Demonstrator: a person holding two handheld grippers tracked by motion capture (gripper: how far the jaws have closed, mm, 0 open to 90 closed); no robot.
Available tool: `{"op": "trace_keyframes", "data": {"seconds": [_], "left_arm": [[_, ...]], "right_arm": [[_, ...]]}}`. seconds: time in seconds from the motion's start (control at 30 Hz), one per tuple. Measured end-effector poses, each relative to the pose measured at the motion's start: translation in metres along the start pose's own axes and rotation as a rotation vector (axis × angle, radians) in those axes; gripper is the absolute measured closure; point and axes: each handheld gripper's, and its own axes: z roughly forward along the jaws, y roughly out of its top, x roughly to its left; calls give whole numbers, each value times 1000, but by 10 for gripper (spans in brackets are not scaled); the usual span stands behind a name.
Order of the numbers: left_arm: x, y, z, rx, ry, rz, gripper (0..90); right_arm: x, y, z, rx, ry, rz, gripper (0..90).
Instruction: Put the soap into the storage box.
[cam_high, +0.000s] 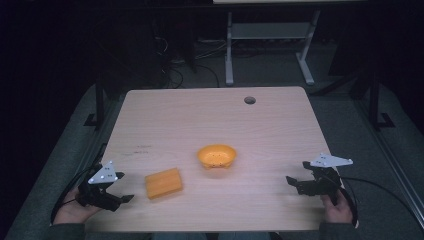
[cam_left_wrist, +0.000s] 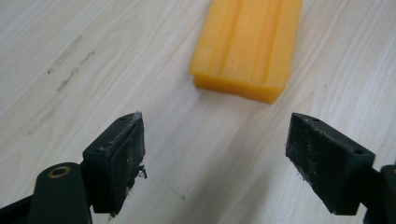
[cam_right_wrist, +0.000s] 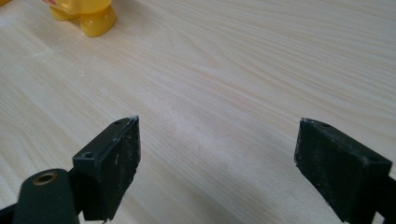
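Observation:
An orange ridged block (cam_high: 163, 183) lies flat on the wooden table (cam_high: 210, 120), near its front left. An orange-yellow perforated bowl (cam_high: 216, 156) stands near the table's middle. My left gripper (cam_high: 125, 198) sits low at the front left, just left of the block, its jaws wide open with nothing between them. In the left gripper view the block (cam_left_wrist: 247, 46) lies a short way ahead of that gripper (cam_left_wrist: 215, 154). My right gripper (cam_high: 291, 183) stands open at the front right, empty. The bowl's foot (cam_right_wrist: 86, 13) shows far ahead of it (cam_right_wrist: 217, 163) at the upper left.
A round cable hole (cam_high: 249, 100) sits near the table's far edge. A white desk frame (cam_high: 270, 45) stands on the floor beyond the table. Cables trail from both grippers off the front corners.

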Motion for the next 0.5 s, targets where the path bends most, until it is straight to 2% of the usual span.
{"op": "trace_keyframes", "data": {"seconds": [0.5], "left_arm": [[1,22,7,48,-43,61,176]], "right_arm": [[1,-1,-1,-2,-1,12,139]]}}
